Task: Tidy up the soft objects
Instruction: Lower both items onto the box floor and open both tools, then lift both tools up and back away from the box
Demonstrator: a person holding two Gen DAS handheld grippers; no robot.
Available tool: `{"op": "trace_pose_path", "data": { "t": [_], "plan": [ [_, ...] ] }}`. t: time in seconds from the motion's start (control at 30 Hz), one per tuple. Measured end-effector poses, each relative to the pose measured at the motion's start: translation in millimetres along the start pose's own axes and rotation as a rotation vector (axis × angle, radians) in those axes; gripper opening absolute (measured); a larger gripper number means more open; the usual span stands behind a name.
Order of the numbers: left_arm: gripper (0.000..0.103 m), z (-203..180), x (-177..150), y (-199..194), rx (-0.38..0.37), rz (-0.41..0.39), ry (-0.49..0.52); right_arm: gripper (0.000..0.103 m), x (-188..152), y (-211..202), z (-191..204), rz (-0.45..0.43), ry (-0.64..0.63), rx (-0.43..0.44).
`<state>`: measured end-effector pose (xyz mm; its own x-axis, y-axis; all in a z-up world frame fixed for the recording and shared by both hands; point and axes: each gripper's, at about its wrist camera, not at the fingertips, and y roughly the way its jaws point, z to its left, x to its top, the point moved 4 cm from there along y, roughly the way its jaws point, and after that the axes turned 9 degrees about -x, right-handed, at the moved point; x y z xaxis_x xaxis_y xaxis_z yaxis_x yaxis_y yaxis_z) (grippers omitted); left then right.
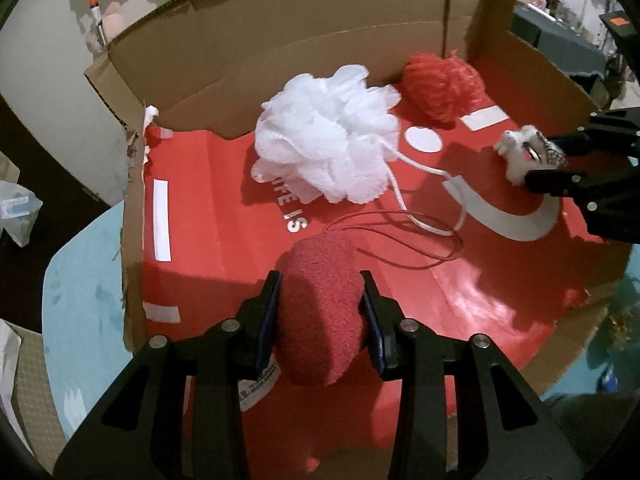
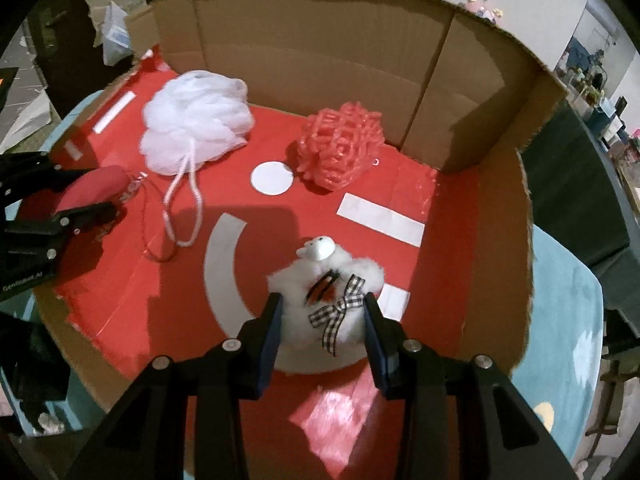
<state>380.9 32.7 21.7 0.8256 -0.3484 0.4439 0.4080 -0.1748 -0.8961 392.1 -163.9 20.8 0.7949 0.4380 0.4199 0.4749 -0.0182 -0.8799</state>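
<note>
My left gripper (image 1: 321, 292) is shut on a red plush pouch (image 1: 320, 312) with a thin red cord, just above the red floor of a cardboard box (image 1: 280, 32); it also shows in the right wrist view (image 2: 92, 188). My right gripper (image 2: 322, 312) is shut on a white fluffy toy (image 2: 332, 280) with a checked bow; the toy also shows in the left wrist view (image 1: 524, 152). A white mesh bath pouf (image 1: 324, 132) (image 2: 196, 116) with a white rope loop and a red mesh pouf (image 1: 440, 84) (image 2: 340, 144) lie deeper in the box.
The box has tall cardboard walls at the back (image 2: 320, 52) and a low torn rim (image 2: 524, 260) at the sides. It stands on a light blue table (image 1: 80, 272). Clutter and bags lie beyond the table at the left (image 1: 16, 208).
</note>
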Motion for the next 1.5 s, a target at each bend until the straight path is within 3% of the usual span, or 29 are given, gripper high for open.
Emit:
{"op": "trace_pose_path", "data": {
  "t": [0.63,0.73,0.97,1.2,1.43,1.5],
  "plan": [
    [0.038,2,8,14,0.055,0.020,0.009,0.043,20,27,-6,0.064,0.047,-0.025],
    [0.049,-1,9,13,0.053,0.014,0.015,0.043,20,35,-13,0.064,0.050,-0.023],
    [0.056,-9,9,8,0.050,-0.006,0.033,0.056,20,34,-12,0.059,0.044,-0.046],
    [0.065,-13,10,-14,0.044,-0.053,0.020,0.062,16,26,-8,0.040,0.029,-0.046],
    [0.070,-30,2,-63,0.030,-0.159,-0.005,0.074,9,-11,-5,-0.033,0.044,-0.037],
    [0.076,-34,-4,-78,0.022,-0.202,-0.017,0.079,6,-28,-5,-0.068,0.054,-0.036]
  ]
}}
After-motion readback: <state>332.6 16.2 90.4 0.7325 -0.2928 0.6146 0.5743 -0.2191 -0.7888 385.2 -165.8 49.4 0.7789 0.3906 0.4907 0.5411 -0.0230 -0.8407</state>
